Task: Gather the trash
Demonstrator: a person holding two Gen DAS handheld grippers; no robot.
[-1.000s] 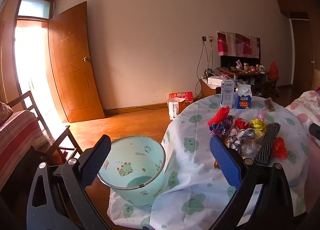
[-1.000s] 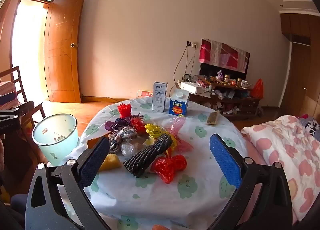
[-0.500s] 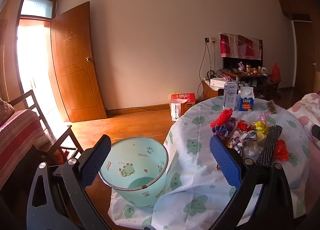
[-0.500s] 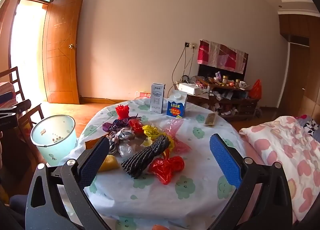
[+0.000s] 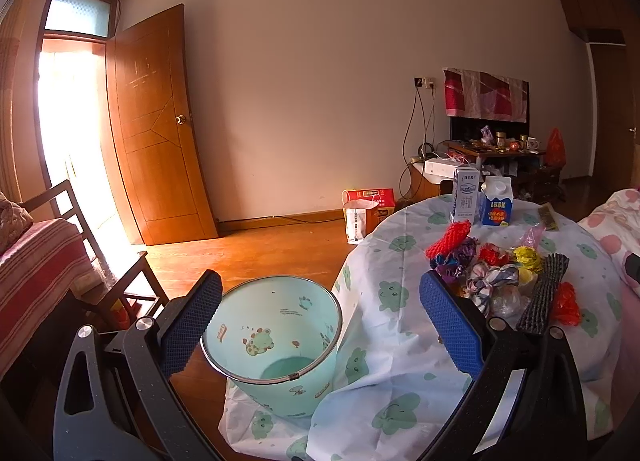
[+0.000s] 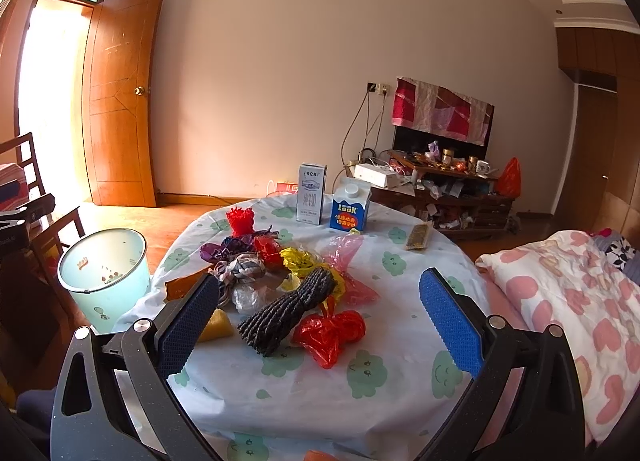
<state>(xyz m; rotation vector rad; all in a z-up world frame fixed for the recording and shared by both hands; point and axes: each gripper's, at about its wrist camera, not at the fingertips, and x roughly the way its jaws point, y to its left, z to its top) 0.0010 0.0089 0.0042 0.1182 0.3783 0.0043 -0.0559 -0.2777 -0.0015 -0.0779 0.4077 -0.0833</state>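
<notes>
A pile of trash lies on the round table (image 6: 360, 381): a crumpled red bag (image 6: 330, 335), a dark knitted roll (image 6: 290, 311), a yellow bag (image 6: 298, 261), a red net (image 6: 241, 221) and knotted cloth (image 6: 242, 271). The pile also shows in the left wrist view (image 5: 500, 277). A pale green bin (image 5: 276, 345) stands on the floor left of the table, also in the right wrist view (image 6: 105, 273). My left gripper (image 5: 320, 325) is open and empty above the bin. My right gripper (image 6: 318, 321) is open and empty, just short of the pile.
Two milk cartons (image 6: 350, 209) and a flat snack packet (image 6: 418, 236) stand at the table's far side. A wooden chair (image 5: 104, 261) is left of the bin. A bed with a pink patterned cover (image 6: 560, 301) is at the right. An open door (image 5: 156, 133) is behind.
Both grippers have shifted slightly; the bin and the trash pile sit a little lower in view. Both stay open and empty.
</notes>
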